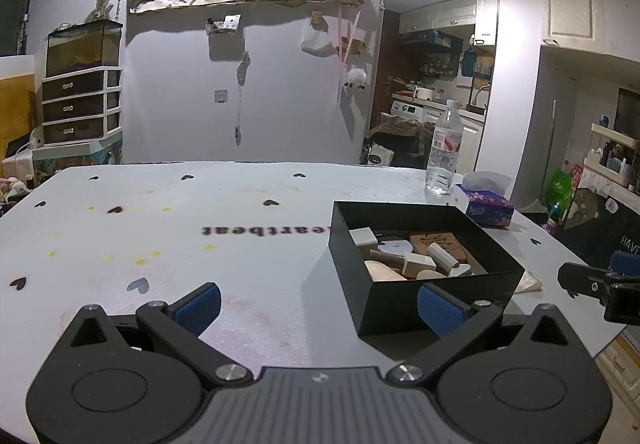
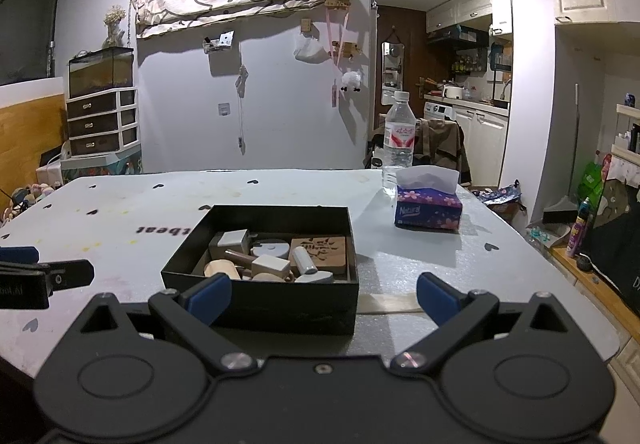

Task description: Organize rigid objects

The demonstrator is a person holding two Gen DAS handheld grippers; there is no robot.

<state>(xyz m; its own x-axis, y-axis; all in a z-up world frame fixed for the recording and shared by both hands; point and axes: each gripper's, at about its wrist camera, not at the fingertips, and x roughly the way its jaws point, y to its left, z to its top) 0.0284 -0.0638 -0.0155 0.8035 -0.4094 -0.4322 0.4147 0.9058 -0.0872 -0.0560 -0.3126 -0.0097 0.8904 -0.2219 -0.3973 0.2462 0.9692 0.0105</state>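
A black open box (image 1: 394, 304) (image 2: 260, 308) sits on the white table and holds several wooden and white blocks (image 1: 416, 262) (image 2: 272, 264), among them a carved brown plaque (image 2: 320, 250). My left gripper (image 1: 320, 308) is open and empty just in front of the box's near left corner, low over the table. My right gripper (image 2: 324, 302) is open too, close to the box's near wall, holding nothing. Each gripper shows at the edge of the other's view: the right one (image 1: 600, 284) and the left one (image 2: 40, 276).
A clear water bottle (image 1: 444, 148) (image 2: 398, 136) and a purple tissue box (image 1: 488, 208) (image 2: 428, 204) stand at the table's far right. A flat pale strip (image 2: 392, 302) lies beside the box. The table's right edge (image 2: 560, 264) drops to a cluttered floor.
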